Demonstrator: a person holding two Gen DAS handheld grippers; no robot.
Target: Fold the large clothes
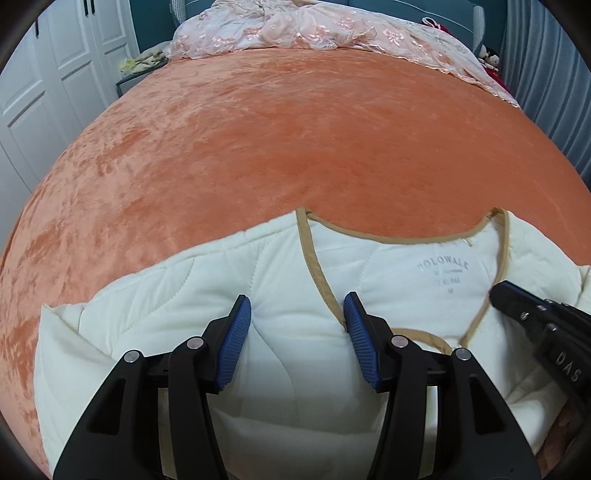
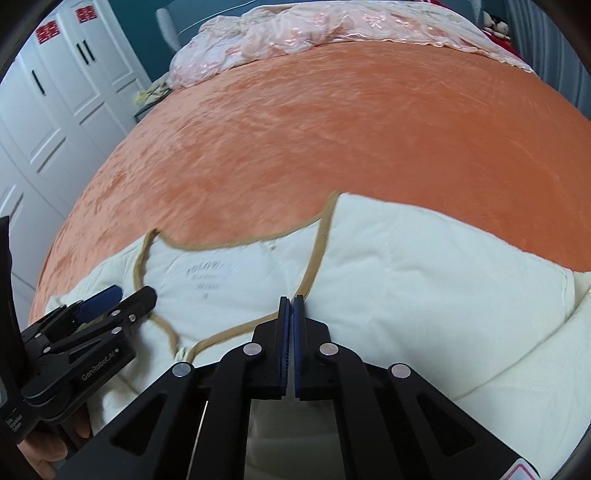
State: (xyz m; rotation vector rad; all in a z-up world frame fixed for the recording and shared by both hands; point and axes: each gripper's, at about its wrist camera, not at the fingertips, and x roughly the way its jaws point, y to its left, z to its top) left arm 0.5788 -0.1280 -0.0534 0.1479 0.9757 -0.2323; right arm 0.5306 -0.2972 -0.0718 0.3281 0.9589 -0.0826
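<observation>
A cream quilted jacket (image 1: 406,266) with tan trim lies front side up and open on the near part of the bed, its printed neck label (image 1: 443,267) showing. My left gripper (image 1: 297,301) stands open just above the left front panel, its blue pads apart beside the trim, with puffy fabric below them. In the right wrist view the jacket (image 2: 424,266) fills the foreground and the left gripper (image 2: 135,293) shows at the left. My right gripper (image 2: 293,299) is shut, its tips at the tan trim of the right front panel, with nothing visibly between the pads. Its tip (image 1: 496,290) shows in the left wrist view.
An orange velvet bedspread (image 1: 258,147) stretches away beyond the jacket. A pink lace quilt (image 1: 295,33) is bunched at the head of the bed. White wardrobe doors (image 1: 44,74) stand to the left, a grey curtain (image 1: 554,74) to the right. A hand (image 2: 40,454) holds the left gripper.
</observation>
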